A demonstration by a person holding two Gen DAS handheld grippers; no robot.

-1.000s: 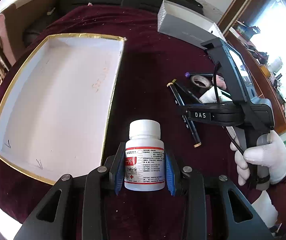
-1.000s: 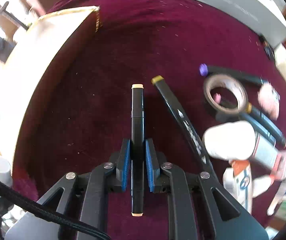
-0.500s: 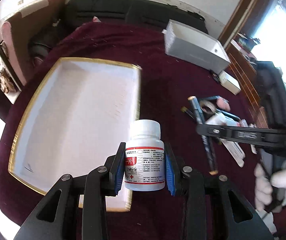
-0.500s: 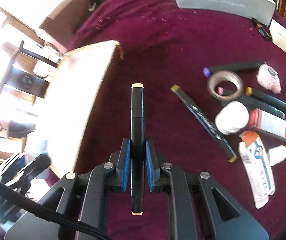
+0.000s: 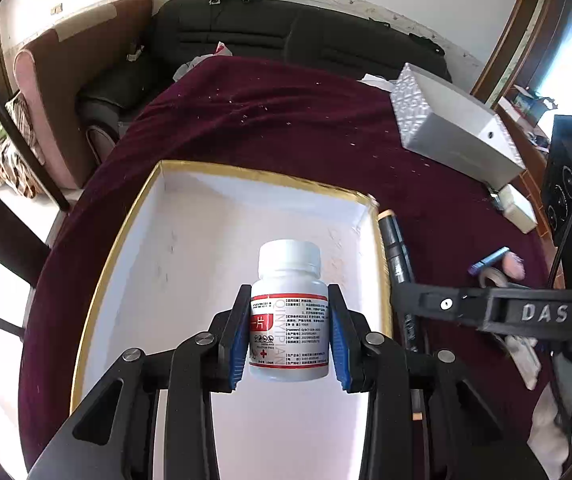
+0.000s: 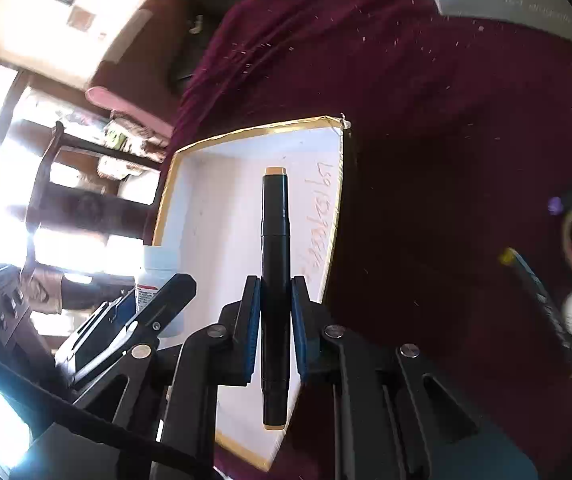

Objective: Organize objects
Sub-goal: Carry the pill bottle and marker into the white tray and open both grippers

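Both grippers have swung from the maroon cloth (image 5: 286, 128) to above the gold-rimmed tray (image 5: 246, 170). The left gripper (image 5: 289, 338) pinches a pill bottle (image 5: 289, 320); the right gripper (image 6: 274, 328) clamps a marker (image 6: 274, 280). A sofa (image 5: 286, 40) stands beyond the tray; the tray floor is bare.

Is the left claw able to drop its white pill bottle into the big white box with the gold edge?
Probably yes. The left claw holds the white pill bottle over the white gold-edged box, whose inside looks bare below it.
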